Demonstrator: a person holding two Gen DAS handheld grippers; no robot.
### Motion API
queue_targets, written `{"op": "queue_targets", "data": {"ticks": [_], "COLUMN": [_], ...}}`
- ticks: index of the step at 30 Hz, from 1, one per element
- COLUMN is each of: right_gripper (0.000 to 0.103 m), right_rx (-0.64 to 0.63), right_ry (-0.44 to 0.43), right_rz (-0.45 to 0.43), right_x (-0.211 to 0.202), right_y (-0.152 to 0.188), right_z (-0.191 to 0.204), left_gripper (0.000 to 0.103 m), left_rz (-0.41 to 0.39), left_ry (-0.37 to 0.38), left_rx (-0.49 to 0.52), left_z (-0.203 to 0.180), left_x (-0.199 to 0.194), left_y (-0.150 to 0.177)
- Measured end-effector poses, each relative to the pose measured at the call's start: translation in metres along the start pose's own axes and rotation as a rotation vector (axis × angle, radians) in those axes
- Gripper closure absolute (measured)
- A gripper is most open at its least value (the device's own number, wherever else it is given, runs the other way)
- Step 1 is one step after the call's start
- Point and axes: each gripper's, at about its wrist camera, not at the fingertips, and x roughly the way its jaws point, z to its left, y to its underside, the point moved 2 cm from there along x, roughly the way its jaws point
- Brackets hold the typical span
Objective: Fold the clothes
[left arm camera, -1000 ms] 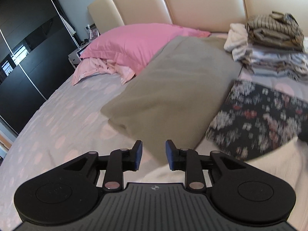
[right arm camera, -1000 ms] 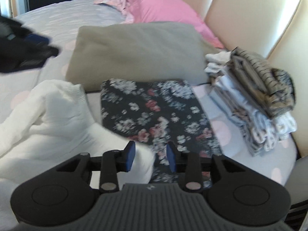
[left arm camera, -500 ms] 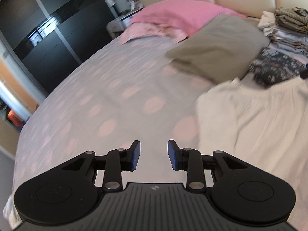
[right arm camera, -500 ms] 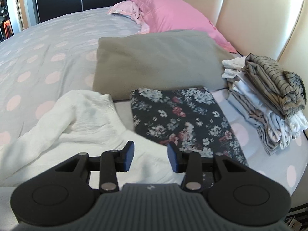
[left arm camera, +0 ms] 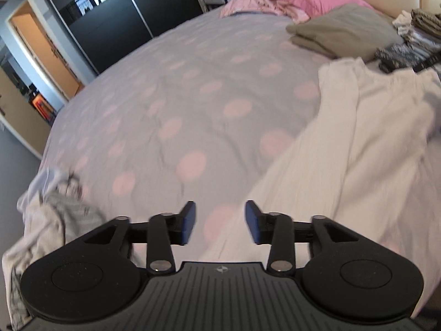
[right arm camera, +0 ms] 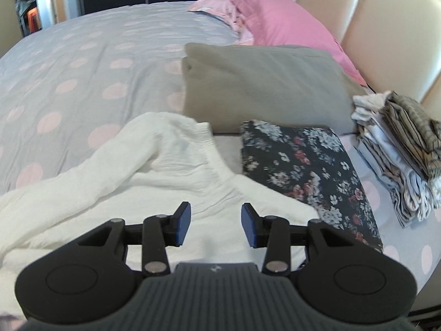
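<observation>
A white ribbed garment (right arm camera: pixel 171 176) lies spread and rumpled on the dotted bedspread (right arm camera: pixel 82 63); in the left wrist view the same white garment (left arm camera: pixel 358 143) fills the right side. My left gripper (left arm camera: pixel 220 222) hovers over the bedspread (left arm camera: pixel 179 104) beside the garment's left edge, its jaws opening with nothing between them. Over the garment's near part my right gripper (right arm camera: pixel 215 226) is also opening, empty. A folded dark floral piece (right arm camera: pixel 303 165) lies to the right of the garment.
A folded olive blanket (right arm camera: pixel 264 82) and a pink pillow (right arm camera: pixel 275 22) lie toward the beige headboard (right arm camera: pixel 386 27). A stack of folded clothes (right arm camera: pixel 399 149) stands at the right. Crumpled grey-white clothes (left arm camera: pixel 46 215) lie at the bed's left edge. A black wardrobe (left arm camera: pixel 115 11) stands beyond the bed.
The left gripper has swept far left, from the olive blanket and floral piece to the bedspread by the white garment's left edge, and its jaws have widened. The right gripper shifted slightly and opened a little.
</observation>
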Motion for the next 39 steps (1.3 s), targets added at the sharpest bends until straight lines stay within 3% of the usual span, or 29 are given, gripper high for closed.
{"op": "queue_targets", "data": {"ticks": [7, 13, 20, 22, 24, 29, 39], "right_gripper": [0.056, 0.056, 0.056, 0.056, 0.056, 0.057, 0.058], "right_rx": [-0.012, -0.012, 0.003, 0.001, 0.014, 0.034, 0.058], "right_ry": [0.011, 0.022, 0.002, -0.013, -0.024, -0.048, -0.13], "right_rz": [0.032, 0.04, 0.04, 0.034, 0.022, -0.002, 0.028], "right_x": [0.003, 0.005, 0.011, 0.014, 0.017, 0.032, 0.101], "right_y": [0.007, 0.008, 0.003, -0.002, -0.01, -0.034, -0.071], "right_z": [0.011, 0.014, 0.004, -0.002, -0.011, -0.026, -0.039], "left_gripper": [0.061, 0.054, 0.053, 0.059, 0.075, 0.096, 0.101], "left_rz": [0.081, 0.188, 0.297, 0.316, 0.334, 0.34, 0.281], "left_ry": [0.026, 0.089, 0.072, 0.08, 0.081, 0.048, -0.019], "left_rx": [-0.03, 0.006, -0.009, -0.017, -0.016, -0.052, -0.284], "left_z": [0.015, 0.023, 0.03, 0.031, 0.031, 0.034, 0.081], "left_x": [-0.018, -0.024, -0.011, -0.008, -0.005, 0.001, 0.01], "left_y": [0.067, 0.118, 0.16, 0.166, 0.169, 0.167, 0.146]}}
